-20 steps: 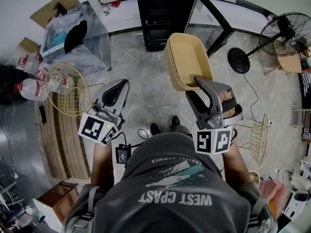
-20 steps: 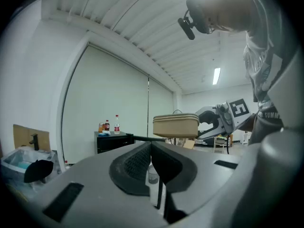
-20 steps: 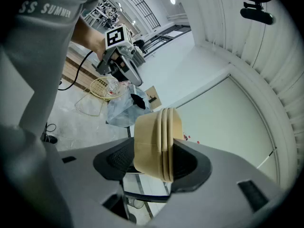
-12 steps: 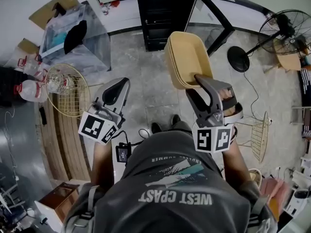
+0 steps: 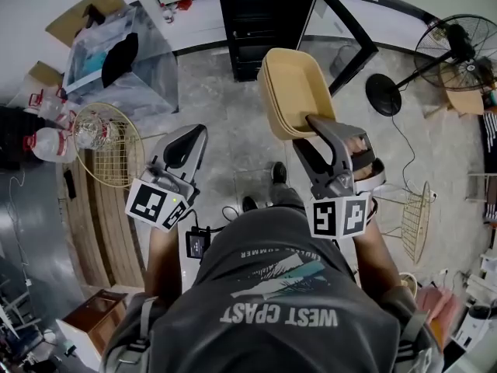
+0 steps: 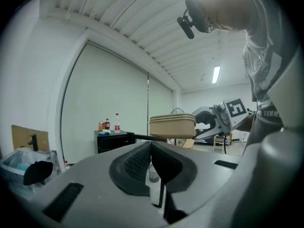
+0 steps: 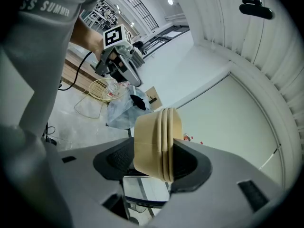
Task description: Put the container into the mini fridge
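A tan lidded container (image 5: 291,92) hangs in the air with my right gripper (image 5: 311,127) shut on its near edge. In the right gripper view the container (image 7: 154,144) stands on edge between the jaws and fills the gap. The black mini fridge (image 5: 260,22) stands ahead on the floor with its door closed. In the left gripper view the fridge (image 6: 114,140) has bottles on top, and the container (image 6: 172,126) shows beside it. My left gripper (image 5: 190,134) is held level to the left, its jaws together with nothing in them (image 6: 150,146).
A clear plastic bin (image 5: 116,57) stands left of the fridge, with a wire basket (image 5: 109,142) and water jugs (image 5: 46,142) nearer. A black slanted table leg (image 5: 349,29) rises right of the fridge. A floor fan (image 5: 458,49) and wire rack (image 5: 411,216) are at the right.
The right gripper and container have shifted slightly up and left, toward the fridge. The person's feet have moved a step. The left gripper has stayed put.
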